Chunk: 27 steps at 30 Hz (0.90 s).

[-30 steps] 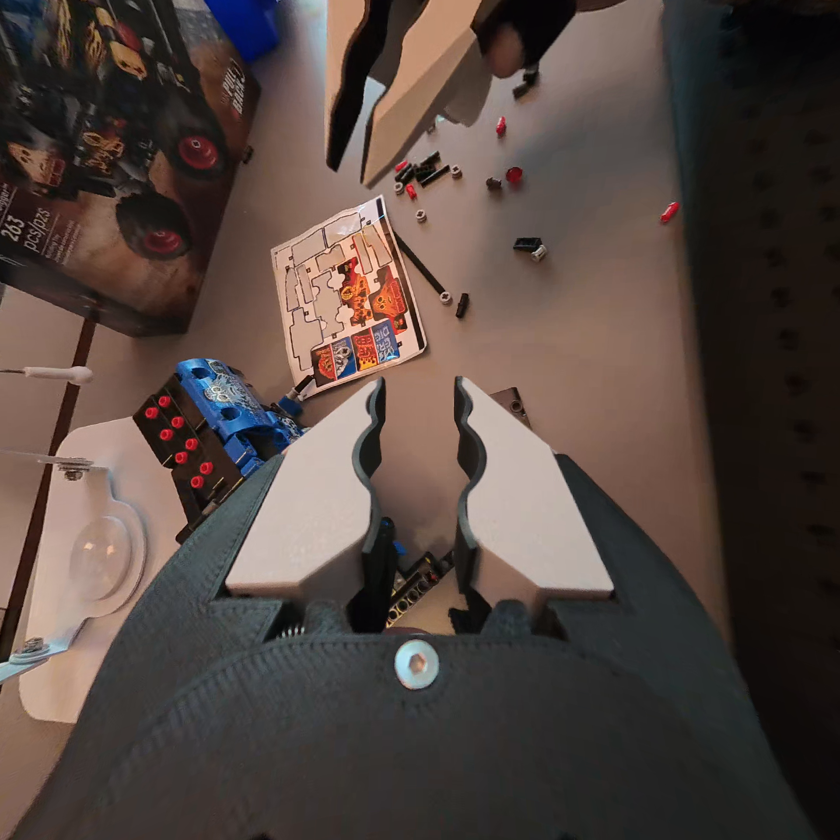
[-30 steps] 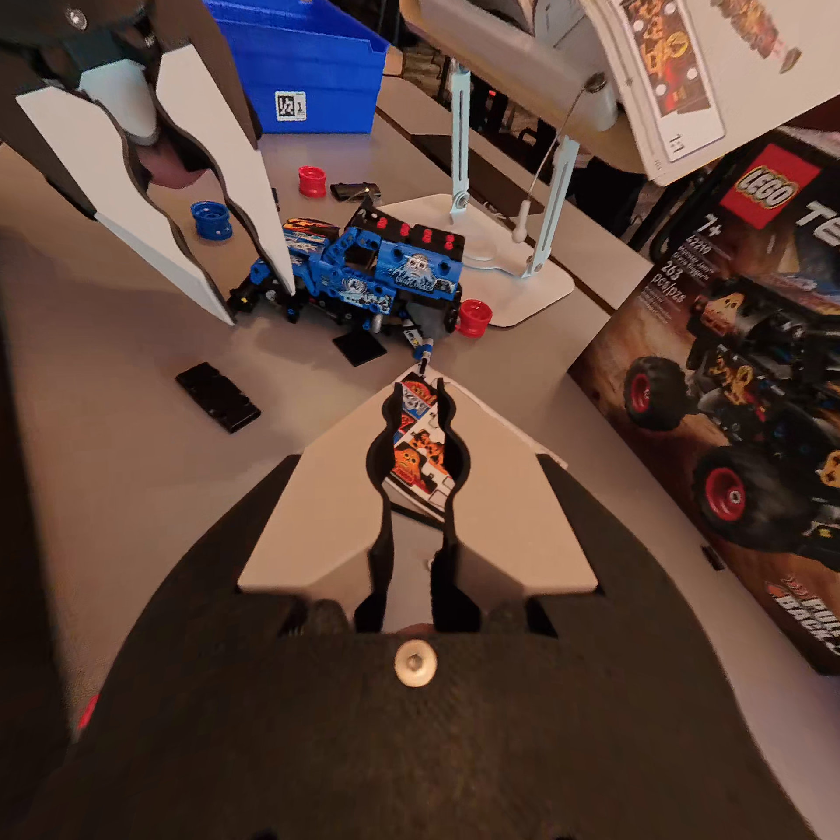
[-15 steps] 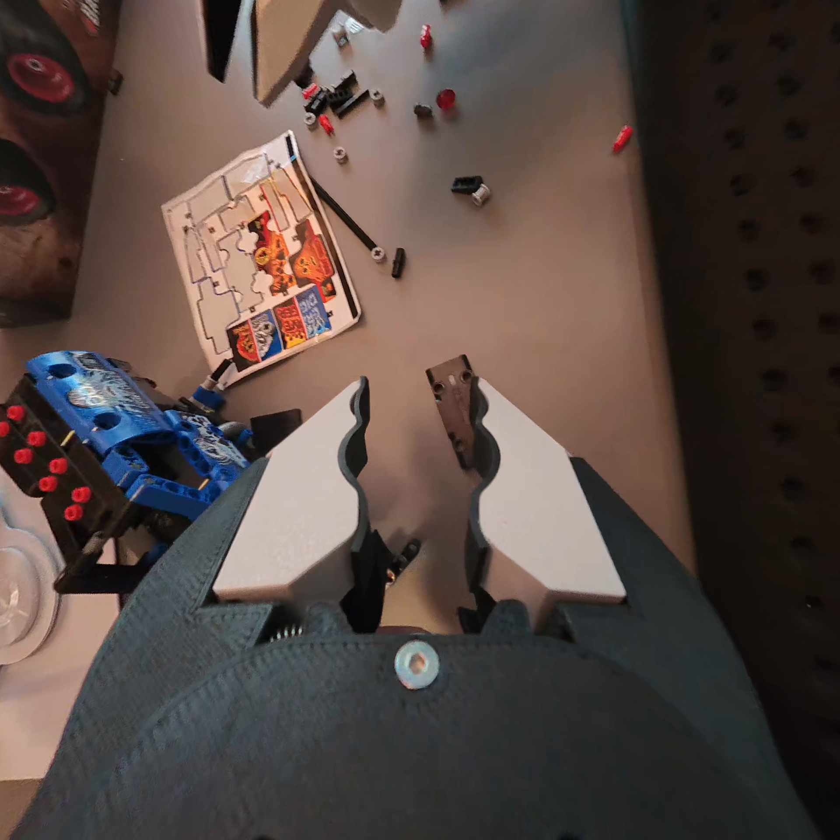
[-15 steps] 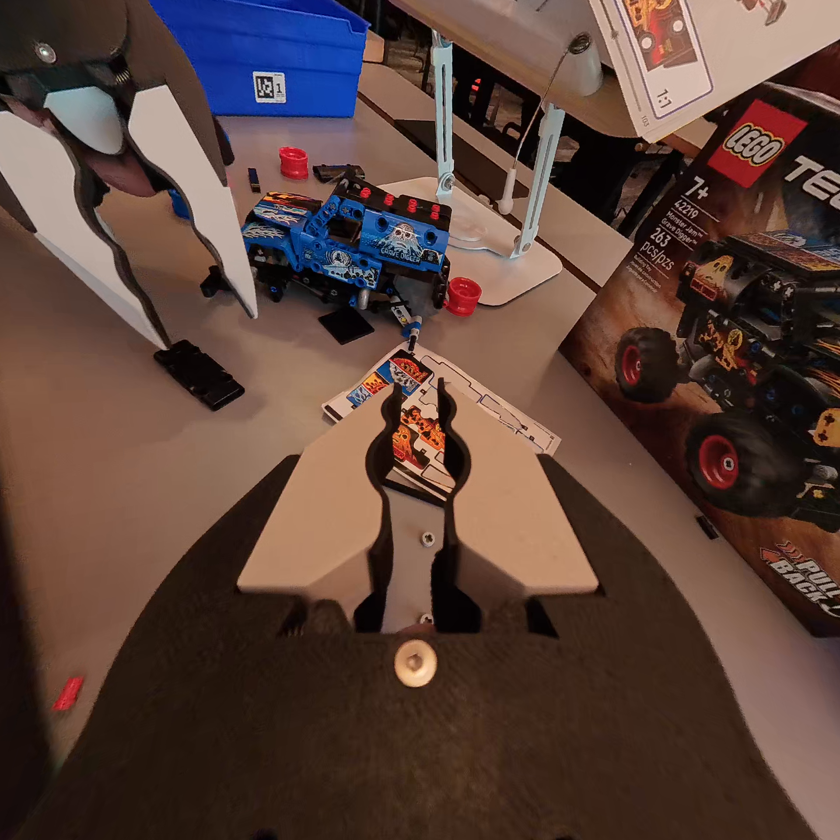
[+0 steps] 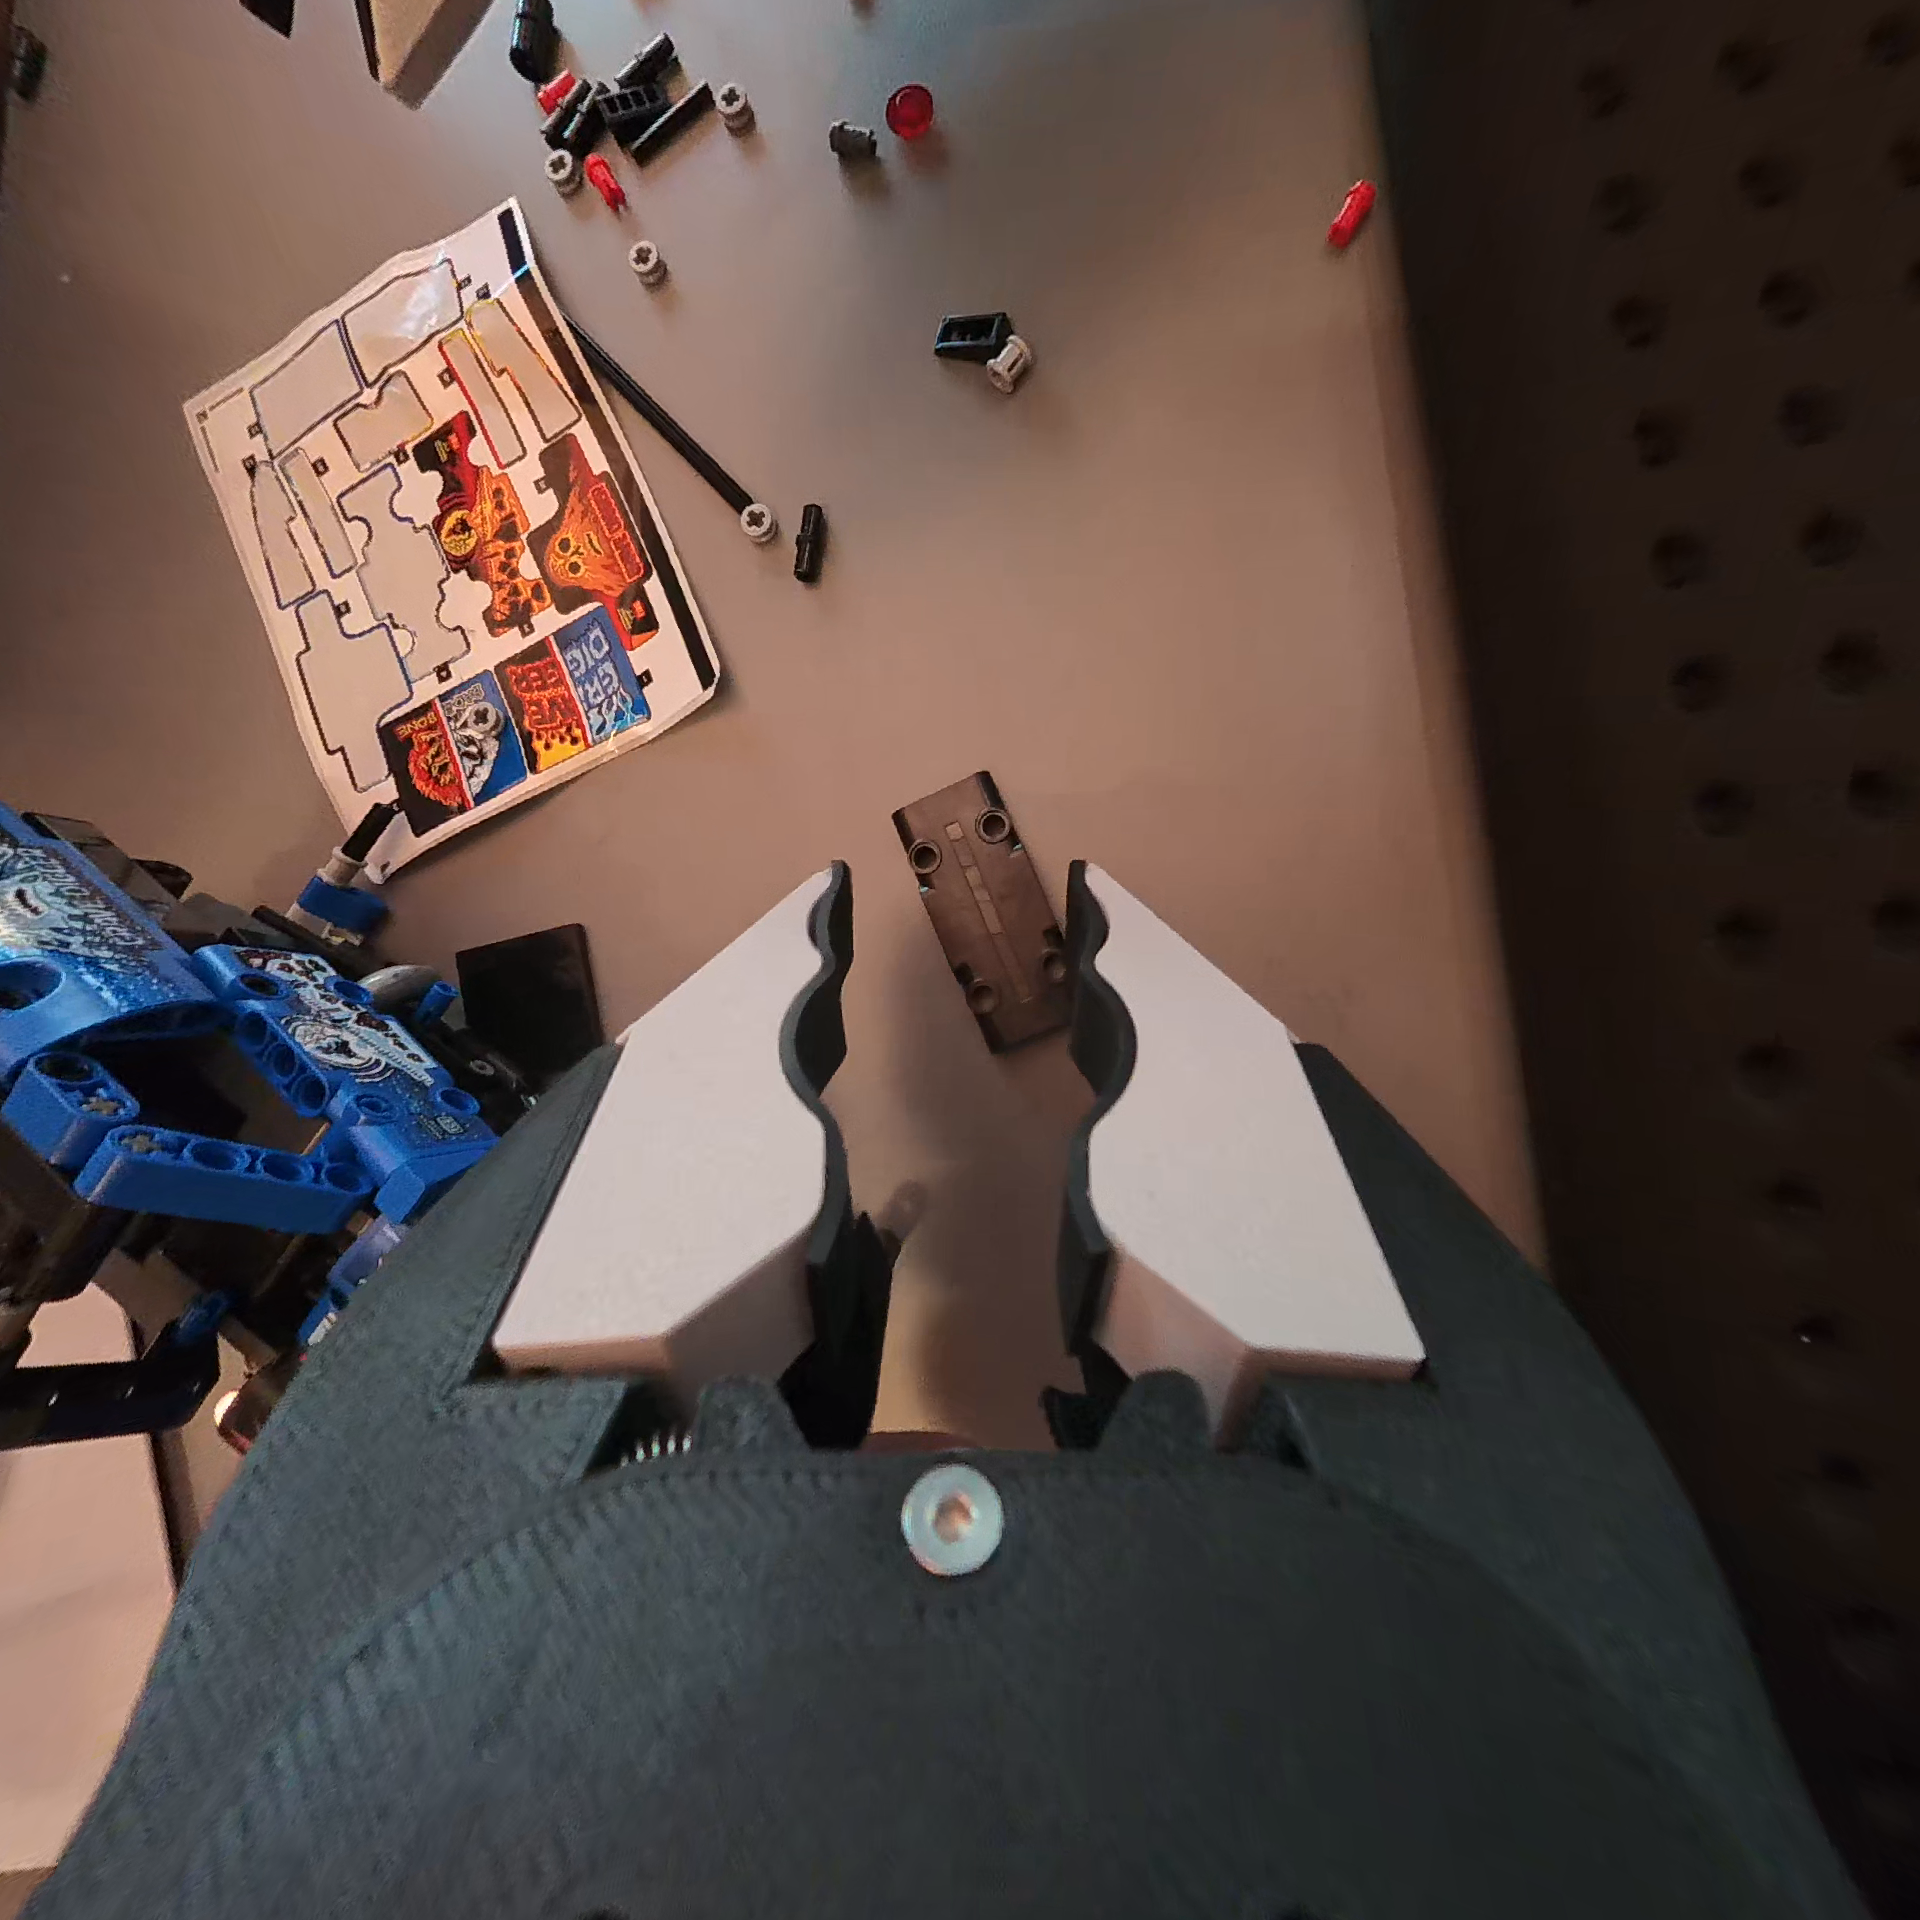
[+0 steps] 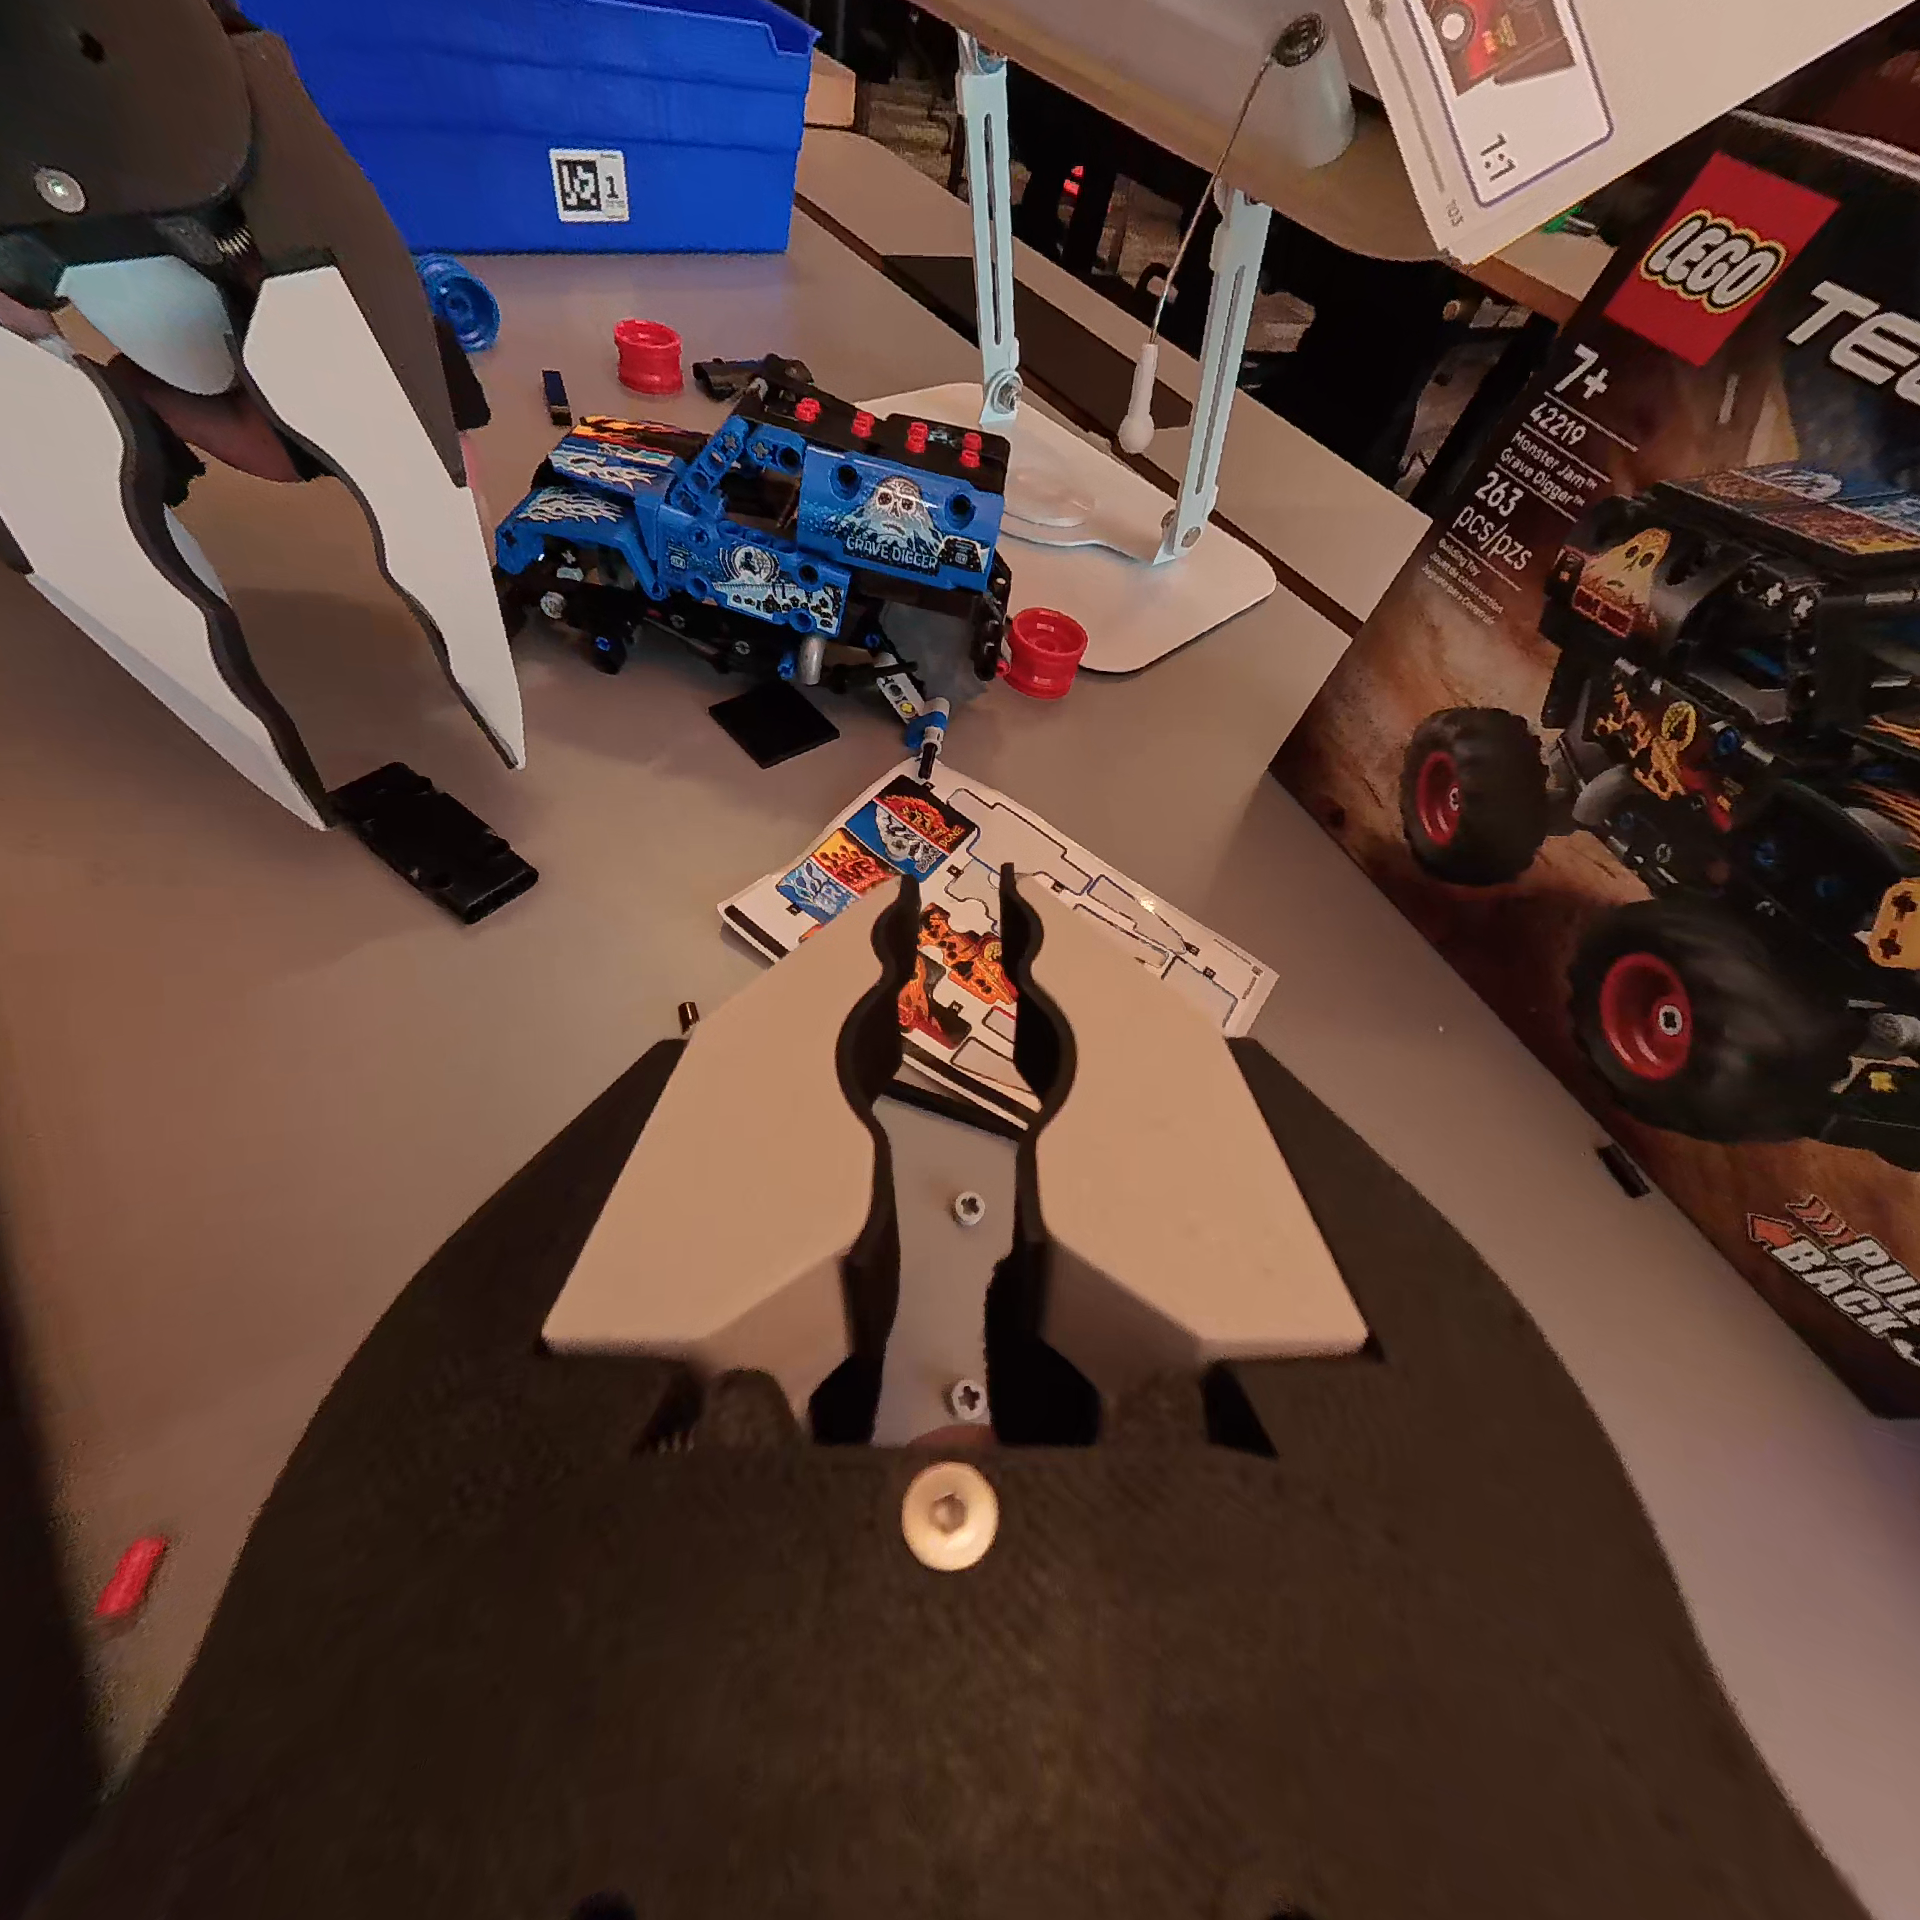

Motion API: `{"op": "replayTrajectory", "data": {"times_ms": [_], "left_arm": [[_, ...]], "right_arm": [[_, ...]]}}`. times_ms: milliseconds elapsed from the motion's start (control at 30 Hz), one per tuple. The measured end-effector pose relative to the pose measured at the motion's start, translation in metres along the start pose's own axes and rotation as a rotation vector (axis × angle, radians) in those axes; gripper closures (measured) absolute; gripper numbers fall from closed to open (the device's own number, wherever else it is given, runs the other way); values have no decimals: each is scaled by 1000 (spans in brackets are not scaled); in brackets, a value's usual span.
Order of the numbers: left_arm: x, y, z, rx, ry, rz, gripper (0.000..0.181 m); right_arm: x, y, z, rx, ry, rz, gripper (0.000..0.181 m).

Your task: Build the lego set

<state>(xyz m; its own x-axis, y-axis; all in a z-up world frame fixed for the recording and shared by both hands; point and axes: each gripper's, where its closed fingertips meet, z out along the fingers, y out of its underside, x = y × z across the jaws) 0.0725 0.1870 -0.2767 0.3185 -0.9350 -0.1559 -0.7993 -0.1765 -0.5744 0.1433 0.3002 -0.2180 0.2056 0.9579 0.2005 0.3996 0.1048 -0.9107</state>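
Over the past second the left hand-held gripper [image 5: 958,883] has swung away from the half-built blue and black toy truck [image 6: 758,530] and come down over the flat black rectangular panel piece [image 5: 982,909] lying on the grey table [image 5: 1143,623]. Its fingers are apart, and the panel, hidden under them a moment ago, now sits framed between the tips, nearer the right one. That looks like a pick-up about to happen. The right hand-held gripper [image 6: 958,888], fingers slightly apart and holding nothing, has backed off a little and hovers over the printed sticker sheet [image 6: 1091,914]. The truck stands wheel-less beside the white stand base [image 6: 1195,603].
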Motion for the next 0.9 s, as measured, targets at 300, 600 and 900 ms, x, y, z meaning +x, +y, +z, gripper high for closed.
{"op": "replayTrajectory", "data": {"times_ms": [300,600,900], "left_arm": [[-1,3,-6,43,-22,-24,140],[7,13,8,-18,8,-3,140],[11,13,13,-21,36,-14,144]], "right_arm": [[-2,3,2,-16,-7,-14,169],[-2,3,1,-19,0,-19,169],[-1,6,0,-35,8,-16,169]]}}
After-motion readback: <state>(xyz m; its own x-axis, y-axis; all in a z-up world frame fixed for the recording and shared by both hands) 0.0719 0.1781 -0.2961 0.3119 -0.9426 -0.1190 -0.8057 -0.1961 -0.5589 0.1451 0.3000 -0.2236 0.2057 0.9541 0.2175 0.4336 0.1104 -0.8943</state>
